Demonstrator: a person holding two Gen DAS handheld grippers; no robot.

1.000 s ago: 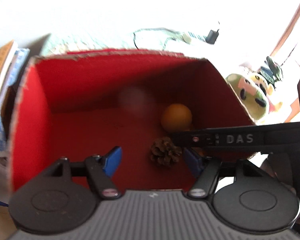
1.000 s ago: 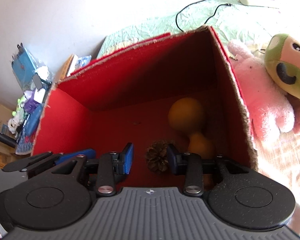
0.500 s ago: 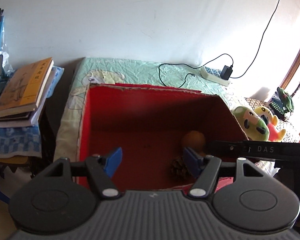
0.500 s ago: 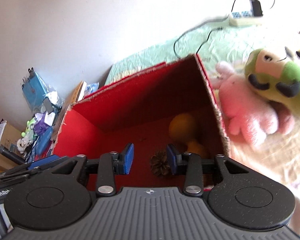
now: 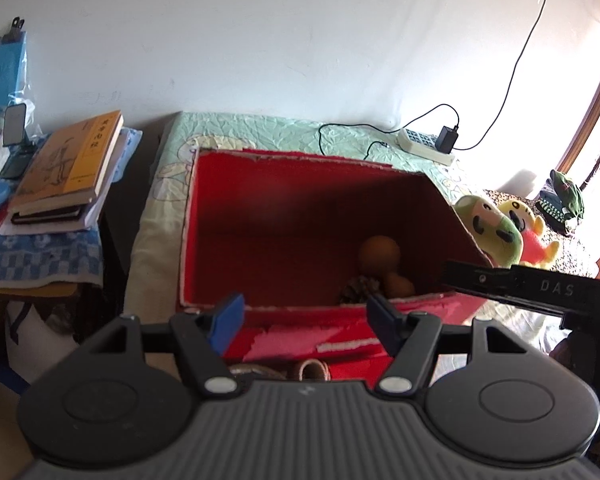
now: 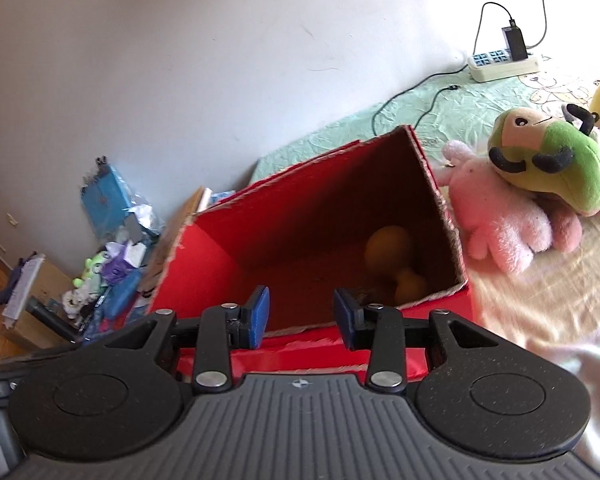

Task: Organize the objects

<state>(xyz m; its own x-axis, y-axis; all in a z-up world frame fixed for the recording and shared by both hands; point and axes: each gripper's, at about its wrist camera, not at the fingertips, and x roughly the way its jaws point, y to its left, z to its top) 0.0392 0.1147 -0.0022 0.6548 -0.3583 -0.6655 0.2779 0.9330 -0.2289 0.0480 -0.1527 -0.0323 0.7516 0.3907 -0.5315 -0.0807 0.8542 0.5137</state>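
Note:
An open red cardboard box [image 5: 260,216] stands on the bed; it also shows in the right wrist view [image 6: 228,248]. Inside at its right lie an orange gourd [image 5: 380,252] and a brown pine cone [image 5: 358,289]; the gourd [image 6: 388,246] shows in the right wrist view too. My left gripper [image 5: 306,326] is open and empty, above and in front of the box's near wall. My right gripper [image 6: 300,316] is open and empty, also just in front of the near wall. Part of the right gripper's body [image 5: 540,290] crosses the left wrist view.
A green plush [image 6: 552,158] lies on a pink plush [image 6: 500,220] right of the box, with a yellow plush [image 5: 526,222] beyond. A power strip [image 5: 424,146] with cables lies at the back. Stacked books [image 5: 68,164] sit on a side table at left.
Both grippers have pulled back and up out of the box, from low over the pine cone to in front of the near wall. The pine cone and gourd stay inside.

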